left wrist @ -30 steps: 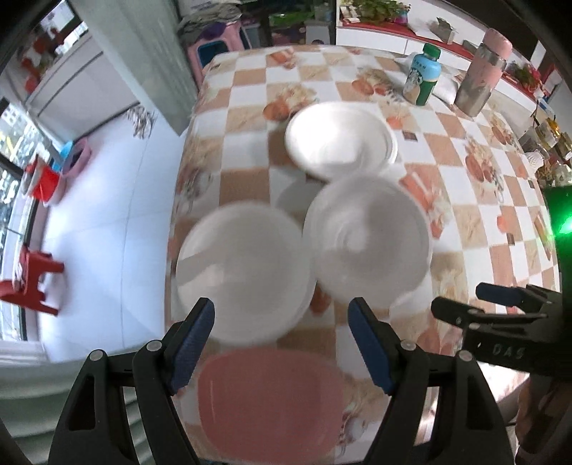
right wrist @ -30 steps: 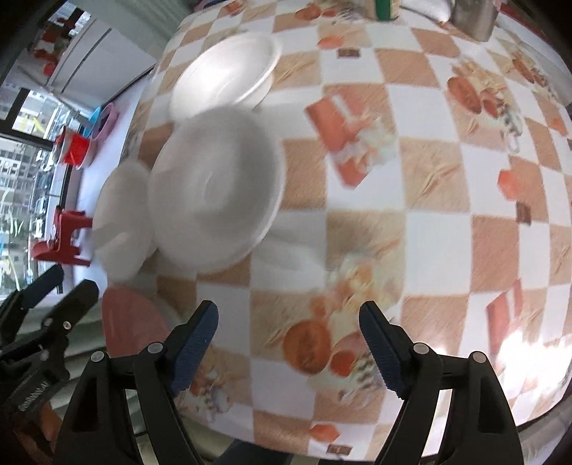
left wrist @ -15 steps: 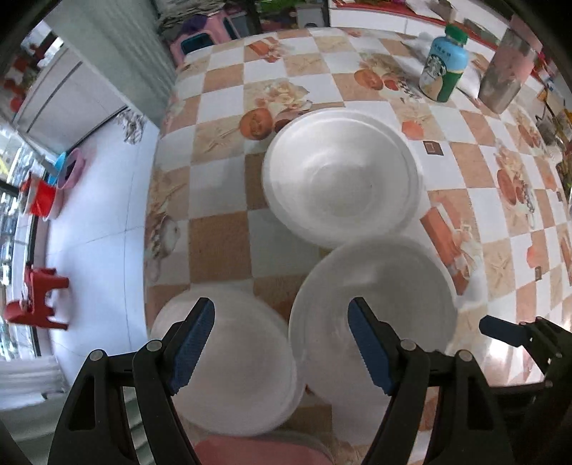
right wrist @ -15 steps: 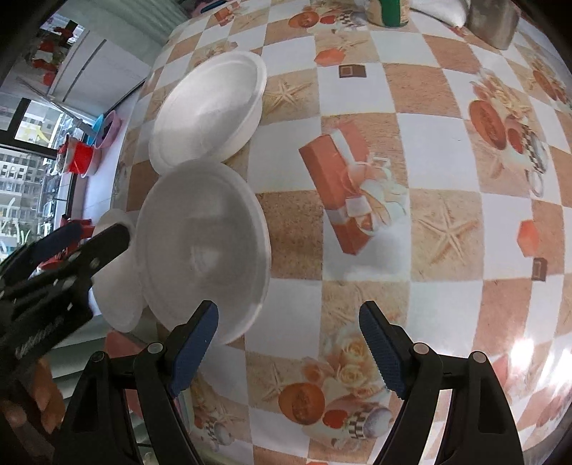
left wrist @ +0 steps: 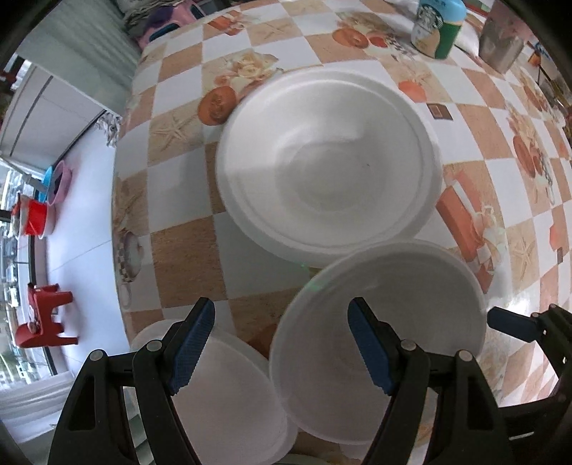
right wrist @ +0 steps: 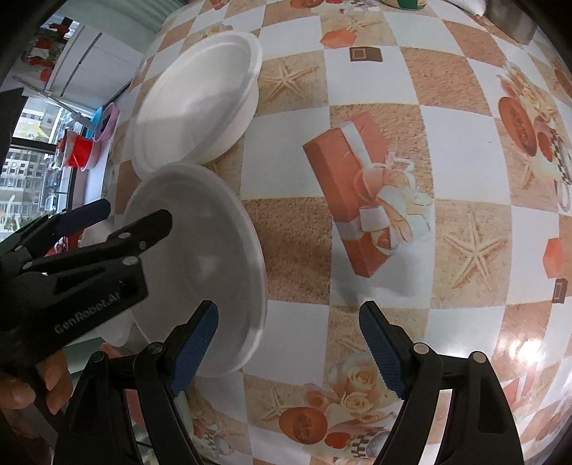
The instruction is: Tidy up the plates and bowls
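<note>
A large white bowl (left wrist: 329, 161) sits on the checkered tablecloth (left wrist: 186, 243); it also shows in the right wrist view (right wrist: 200, 96). A white plate (left wrist: 393, 304) lies just nearer, overlapping the bowl's near rim, and shows in the right wrist view (right wrist: 211, 257). A second white plate (left wrist: 228, 393) lies at the table's near left edge. My left gripper (left wrist: 282, 343) is open, low over the gap between the two plates, its right finger over the nearer plate. My right gripper (right wrist: 286, 343) is open beside that plate's right rim.
A green-capped bottle (left wrist: 436, 32) and a metal cup (left wrist: 500, 46) stand at the far right. The table's left edge (left wrist: 121, 214) drops to a white floor with a red stool (left wrist: 46, 318) and bowls (left wrist: 57, 179).
Both grippers have moved forward over the table towards the large bowl, which looks much nearer now. The pink plate at the near edge has left the left wrist view. Both stay open.
</note>
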Tool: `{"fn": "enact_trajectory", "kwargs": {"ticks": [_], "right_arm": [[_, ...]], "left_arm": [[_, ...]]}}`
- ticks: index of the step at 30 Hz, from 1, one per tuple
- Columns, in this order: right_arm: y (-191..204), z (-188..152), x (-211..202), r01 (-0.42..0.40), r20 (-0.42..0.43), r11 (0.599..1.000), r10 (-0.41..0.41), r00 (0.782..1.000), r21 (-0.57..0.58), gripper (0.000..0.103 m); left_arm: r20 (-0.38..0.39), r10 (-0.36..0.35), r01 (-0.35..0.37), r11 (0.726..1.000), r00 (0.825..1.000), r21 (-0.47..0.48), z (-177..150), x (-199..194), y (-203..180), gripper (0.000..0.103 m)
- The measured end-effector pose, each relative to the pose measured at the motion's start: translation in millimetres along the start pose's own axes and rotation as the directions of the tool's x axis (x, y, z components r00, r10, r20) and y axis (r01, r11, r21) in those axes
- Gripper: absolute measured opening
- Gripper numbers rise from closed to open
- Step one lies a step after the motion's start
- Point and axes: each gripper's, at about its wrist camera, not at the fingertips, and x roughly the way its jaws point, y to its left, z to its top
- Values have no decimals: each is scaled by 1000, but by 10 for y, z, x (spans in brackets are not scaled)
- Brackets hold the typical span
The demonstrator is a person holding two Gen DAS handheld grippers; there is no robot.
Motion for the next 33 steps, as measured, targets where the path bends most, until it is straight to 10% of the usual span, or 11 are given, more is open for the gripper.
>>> {"fn": "enact_trajectory", "kwargs": {"ticks": [5,10,33], "right_arm": [[0,14,28,-14,-9,1000,14,1000,0,82],[-95,-8,26,-32,-13,999,32,999,9,27],[-1358,-839,-524,71,-57,986,-63,996,150,22]], "left_arm": [[-47,-43,44,999,998,25,-12,69,-118,51],[-79,-65,69,996,995,56,-74,128,-300,35],[-100,-236,253,940,967,230,-540,-212,-1932,32]]}}
